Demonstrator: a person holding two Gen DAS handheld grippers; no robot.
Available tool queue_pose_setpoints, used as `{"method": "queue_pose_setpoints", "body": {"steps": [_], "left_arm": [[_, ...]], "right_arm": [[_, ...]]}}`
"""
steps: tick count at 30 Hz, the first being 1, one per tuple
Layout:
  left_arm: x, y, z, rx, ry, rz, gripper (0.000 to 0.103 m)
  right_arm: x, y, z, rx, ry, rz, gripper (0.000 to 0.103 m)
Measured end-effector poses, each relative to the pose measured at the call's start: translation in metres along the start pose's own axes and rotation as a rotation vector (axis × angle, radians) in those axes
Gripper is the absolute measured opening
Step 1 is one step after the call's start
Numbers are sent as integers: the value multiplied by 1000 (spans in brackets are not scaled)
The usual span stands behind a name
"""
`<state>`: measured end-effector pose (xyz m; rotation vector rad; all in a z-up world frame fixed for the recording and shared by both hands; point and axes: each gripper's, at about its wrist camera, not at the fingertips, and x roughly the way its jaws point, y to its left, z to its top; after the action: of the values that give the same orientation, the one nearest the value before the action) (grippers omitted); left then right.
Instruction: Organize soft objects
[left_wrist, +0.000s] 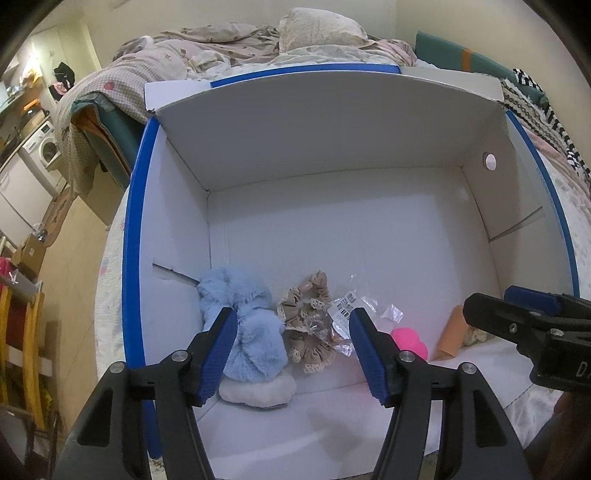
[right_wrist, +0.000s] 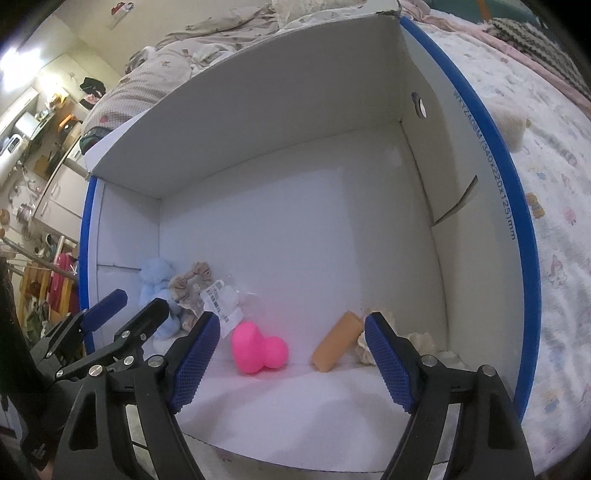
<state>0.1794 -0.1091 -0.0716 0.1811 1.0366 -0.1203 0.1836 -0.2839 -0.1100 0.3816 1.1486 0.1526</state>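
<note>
Box: a white box with a blue rim is standing open on the bed; all the soft things are lying along its near wall
Left gripper: the left gripper is hanging over the blue plush toy and the beige scrunchie, its jaws apart and holding nothing
Right gripper: the right gripper is pointing down at the pink soft toy and the orange roll, its jaws wide apart and empty
Other things: a crinkled clear wrapper is lying against the scrunchie; something cream and frilly, maybe another scrunchie, is half hidden behind the right pad
Risk: the things are sitting close together, so closing jaws may be catching the wrapper together with the scrunchie
Risk two: the two grippers are working just beside each other, so they may be bumping when both are reaching in
</note>
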Motion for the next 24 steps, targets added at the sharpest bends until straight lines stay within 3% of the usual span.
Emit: {"method": "queue_pose_setpoints", "body": {"steps": [24], "left_arm": [[-50, 29, -30, -58, -36, 16, 60]], "right_arm": [[-40, 3, -26, -2, -65, 0, 85]]}}
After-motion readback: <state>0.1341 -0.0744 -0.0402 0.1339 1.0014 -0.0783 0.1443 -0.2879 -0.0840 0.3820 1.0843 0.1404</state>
